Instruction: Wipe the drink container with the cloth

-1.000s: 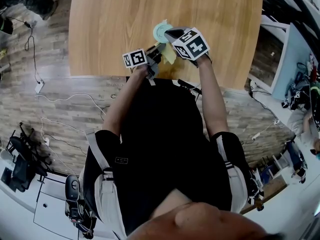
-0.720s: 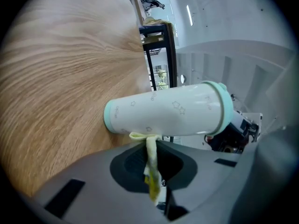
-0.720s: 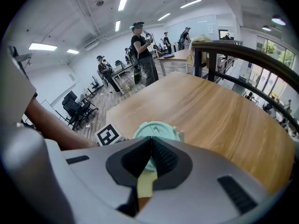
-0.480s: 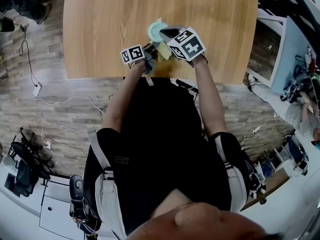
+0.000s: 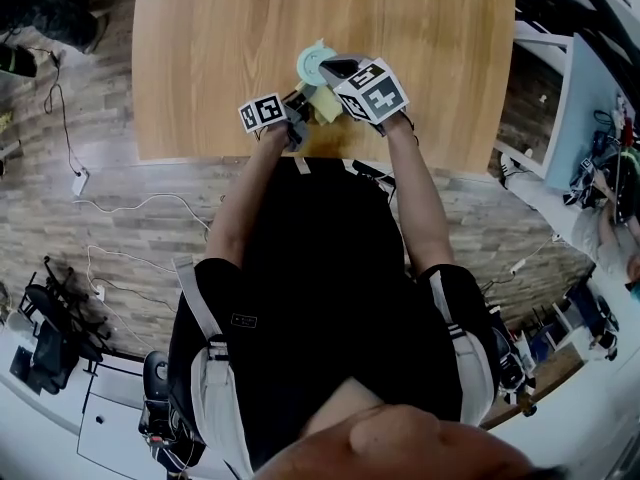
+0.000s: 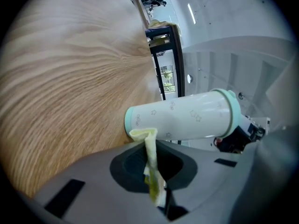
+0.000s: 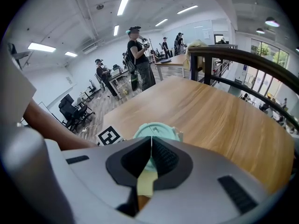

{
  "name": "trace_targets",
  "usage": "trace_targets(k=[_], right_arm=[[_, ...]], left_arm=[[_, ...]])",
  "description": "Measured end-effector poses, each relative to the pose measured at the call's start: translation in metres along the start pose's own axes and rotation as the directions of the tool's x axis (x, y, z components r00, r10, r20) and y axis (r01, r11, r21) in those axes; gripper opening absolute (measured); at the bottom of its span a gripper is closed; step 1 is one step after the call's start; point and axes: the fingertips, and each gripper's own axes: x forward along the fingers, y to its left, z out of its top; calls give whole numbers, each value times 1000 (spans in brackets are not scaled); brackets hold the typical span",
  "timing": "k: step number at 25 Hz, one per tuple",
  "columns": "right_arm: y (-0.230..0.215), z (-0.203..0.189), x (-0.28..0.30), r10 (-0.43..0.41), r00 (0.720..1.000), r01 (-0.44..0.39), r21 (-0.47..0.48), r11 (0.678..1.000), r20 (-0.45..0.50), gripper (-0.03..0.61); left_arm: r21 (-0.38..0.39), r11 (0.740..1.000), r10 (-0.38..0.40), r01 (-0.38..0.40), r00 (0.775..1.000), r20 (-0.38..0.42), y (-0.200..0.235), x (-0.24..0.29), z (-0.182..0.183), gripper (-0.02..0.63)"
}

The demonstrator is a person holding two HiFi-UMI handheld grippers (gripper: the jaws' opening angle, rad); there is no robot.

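Head view shows a person at the near edge of a wooden worktop [image 5: 220,38], with both hand-held grippers brought together over it. The left hand-held gripper [image 5: 298,104] and the right hand-held gripper [image 5: 336,68] meet at a white tumbler [image 5: 320,70], which is over the near middle part of the worktop, and its round mint-green lid [image 5: 315,60] faces up to the camera. A yellow cloth [image 5: 328,106] shows between the two grippers, just on the near side of the tumbler. Left gripper view gives the tumbler from its side: a white body with small pale star prints, a mint-green ring at the bottom end and the lid at the other end. In this view the left jaws are closed on the yellow cloth, which comes out of them as a thin folded strip and touches the tumbler wall close to the bottom ring. Right gripper view shows the right jaws narrow, with only a thin slit between the pads, pinching at the rim of the lid; a piece of the cloth is seen below them. Whether the tumbler's bottom touches the worktop I cannot tell. Far behind, several people [image 7: 138,50] stand in a bright room.
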Motion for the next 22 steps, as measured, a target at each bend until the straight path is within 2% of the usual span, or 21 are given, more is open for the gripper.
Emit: trace_targets(k=[5, 10, 13, 17, 22], right_arm=[[-2, 0, -1, 19, 999, -21, 38, 999, 50, 32], [5, -5, -3, -9, 998, 9, -5, 1000, 63, 34], [7, 1, -11, -30, 989, 31, -5, 1000, 143, 34], [4, 14, -34, -86, 950, 70, 66, 995, 301, 34], [-9, 17, -66, -199, 889, 149, 150, 977, 412, 34]], left_arm=[[41, 999, -34, 34, 999, -1, -24, -11, 0, 31], [110, 993, -35, 32, 999, 20, -44, -36, 5, 31], [142, 990, -27, 18, 998, 61, -52, -54, 15, 31], [246, 969, -5, -29, 990, 139, -65, -80, 31, 31], [368, 924, 15, -107, 970, 243, -91, -110, 52, 31]])
